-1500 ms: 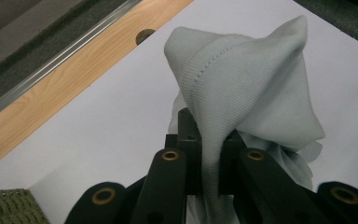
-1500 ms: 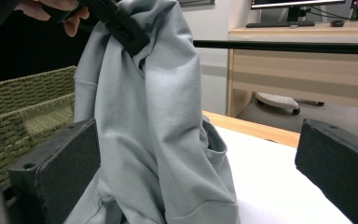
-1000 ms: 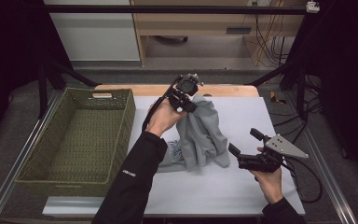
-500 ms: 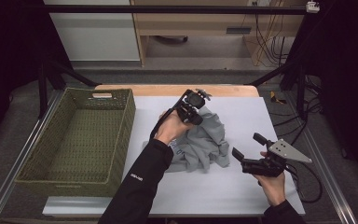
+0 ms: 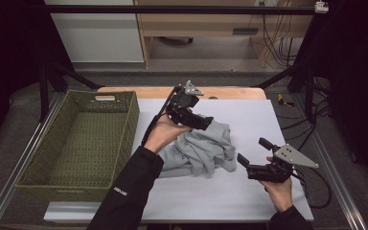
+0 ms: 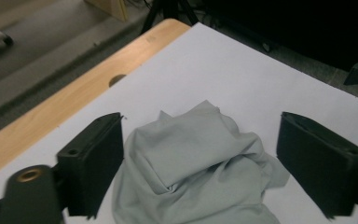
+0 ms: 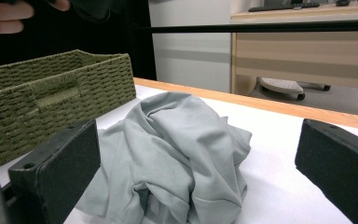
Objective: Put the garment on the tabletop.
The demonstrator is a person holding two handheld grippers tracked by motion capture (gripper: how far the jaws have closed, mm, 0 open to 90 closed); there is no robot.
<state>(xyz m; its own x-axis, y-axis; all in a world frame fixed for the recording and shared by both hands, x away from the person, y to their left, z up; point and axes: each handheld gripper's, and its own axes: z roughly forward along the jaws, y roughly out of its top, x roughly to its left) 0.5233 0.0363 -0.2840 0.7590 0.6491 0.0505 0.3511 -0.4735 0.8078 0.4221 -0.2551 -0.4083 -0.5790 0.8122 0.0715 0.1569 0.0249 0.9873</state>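
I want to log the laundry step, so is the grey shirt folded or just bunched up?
Bunched up: the grey shirt lies in a crumpled heap on the table, beside the basket.

Black sleeves (image 5: 129, 191); black hand-held gripper (image 5: 251, 155) with grey triangular plate (image 5: 294, 156).

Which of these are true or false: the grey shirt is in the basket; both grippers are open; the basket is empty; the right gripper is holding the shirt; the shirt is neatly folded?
1. The grey shirt is in the basket. False: it lies crumpled on the white table, beside the basket.
2. Both grippers are open. True: the left gripper and the right gripper both have their jaws spread.
3. The basket is empty. True.
4. The right gripper is holding the shirt. False: it is off to the shirt's side, gripping nothing.
5. The shirt is neatly folded. False: it is a bunched heap.
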